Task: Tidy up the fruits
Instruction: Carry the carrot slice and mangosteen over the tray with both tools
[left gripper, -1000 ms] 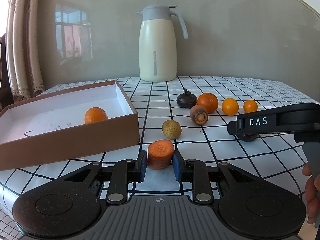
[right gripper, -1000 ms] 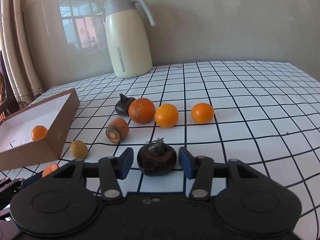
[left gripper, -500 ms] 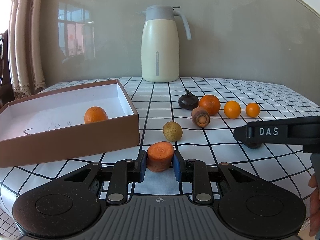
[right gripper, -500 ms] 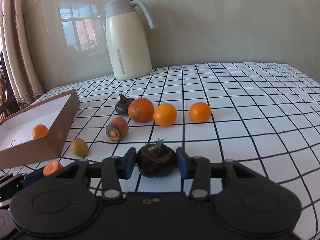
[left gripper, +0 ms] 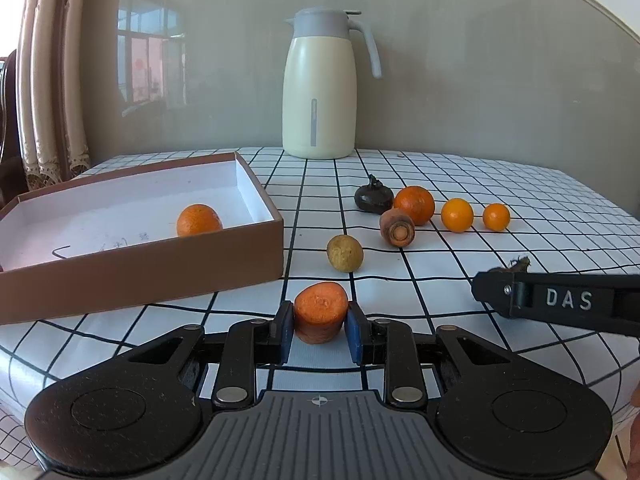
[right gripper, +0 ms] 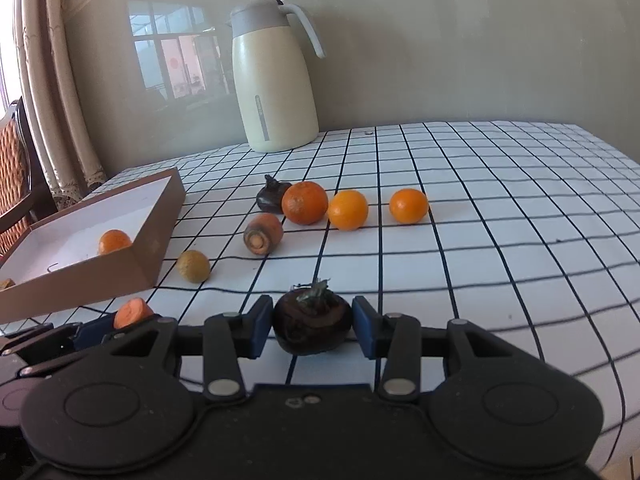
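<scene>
Two jaws grip: left gripper (left gripper: 319, 330) a carrot piece (left gripper: 320, 312), right gripper (right gripper: 312, 330) a dark fruit (right gripper: 312, 324); three oranges (right gripper: 348, 210) loose

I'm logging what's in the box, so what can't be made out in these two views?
- Box floor nearest the cameras: hidden by its own brown front wall in both views.
- Small tan thing in the box, right wrist view: cut off by the picture's edge.
- Pen marks on the box floor: too small to read.

Cream thermos jug (left gripper: 319, 92), curtain (left gripper: 44, 80), checked tablecloth (left gripper: 520, 184).
</scene>
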